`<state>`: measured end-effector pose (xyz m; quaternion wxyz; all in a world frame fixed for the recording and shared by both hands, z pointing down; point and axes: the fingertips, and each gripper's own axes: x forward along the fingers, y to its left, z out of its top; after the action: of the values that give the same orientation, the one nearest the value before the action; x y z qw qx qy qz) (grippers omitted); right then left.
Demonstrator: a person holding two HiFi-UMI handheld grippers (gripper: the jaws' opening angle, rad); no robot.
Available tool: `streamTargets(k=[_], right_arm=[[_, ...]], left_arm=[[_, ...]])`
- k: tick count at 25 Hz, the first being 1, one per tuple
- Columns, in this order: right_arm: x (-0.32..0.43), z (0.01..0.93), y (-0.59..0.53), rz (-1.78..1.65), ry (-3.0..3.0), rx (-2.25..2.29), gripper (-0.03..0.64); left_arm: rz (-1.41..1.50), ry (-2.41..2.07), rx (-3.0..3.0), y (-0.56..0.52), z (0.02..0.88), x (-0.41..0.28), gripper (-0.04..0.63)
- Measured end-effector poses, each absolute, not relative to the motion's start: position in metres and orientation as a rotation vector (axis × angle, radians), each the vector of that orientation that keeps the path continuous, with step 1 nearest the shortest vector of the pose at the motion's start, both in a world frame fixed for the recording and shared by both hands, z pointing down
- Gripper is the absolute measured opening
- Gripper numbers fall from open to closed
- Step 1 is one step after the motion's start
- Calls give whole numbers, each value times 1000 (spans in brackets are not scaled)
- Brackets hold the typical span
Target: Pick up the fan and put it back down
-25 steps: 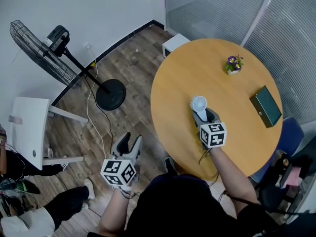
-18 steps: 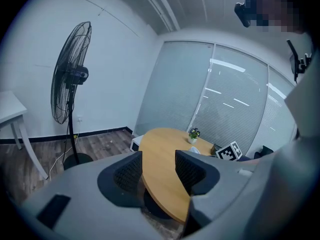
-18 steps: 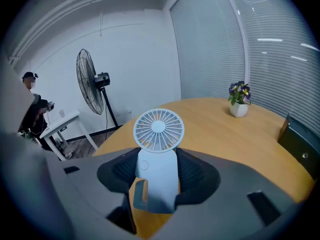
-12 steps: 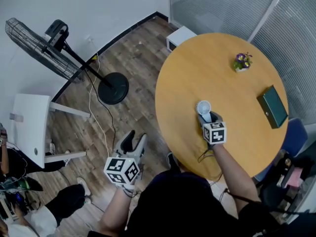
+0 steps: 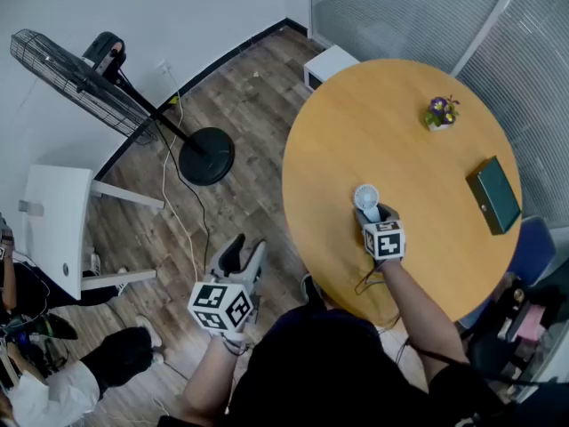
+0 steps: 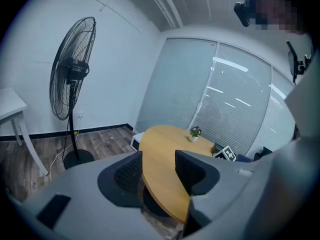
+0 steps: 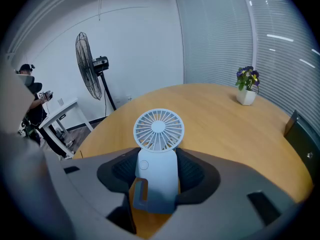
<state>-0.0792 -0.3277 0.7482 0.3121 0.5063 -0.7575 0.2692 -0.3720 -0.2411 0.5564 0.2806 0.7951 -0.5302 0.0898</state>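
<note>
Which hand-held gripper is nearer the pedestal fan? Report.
Left. The left hand-held gripper hangs over the floor on the pedestal fan's side; the right hand-held gripper is farther, over the table, gripping the handheld fan.

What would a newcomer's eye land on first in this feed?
The small white fan, gripped upright between the jaws of the right gripper over the near side of the round wooden table, draws the eye first. Next comes the tall black pedestal fan standing on the floor by the wall at far left. The left gripper hangs open and empty over the floor beside the table.
</note>
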Motion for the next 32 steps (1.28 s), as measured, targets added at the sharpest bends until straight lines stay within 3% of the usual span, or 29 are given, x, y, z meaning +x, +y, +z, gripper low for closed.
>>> streamTargets(k=[25, 27, 29, 32], right_arm=[[-77, 764, -309, 667, -1954, 1301, 227], [-78, 764, -307, 691, -1965, 1295, 239], [-79, 756, -305, 700, -1992, 1297, 291], [-74, 735, -298, 698, -2032, 1327, 289]], left_arm=[[204, -1449, 2118, -199, 549, -375, 201], [204, -1451, 2123, -196, 548, -374, 201], [202, -1448, 2128, -194, 546, -371, 201], [197, -1441, 2137, -193, 545, -363, 201]])
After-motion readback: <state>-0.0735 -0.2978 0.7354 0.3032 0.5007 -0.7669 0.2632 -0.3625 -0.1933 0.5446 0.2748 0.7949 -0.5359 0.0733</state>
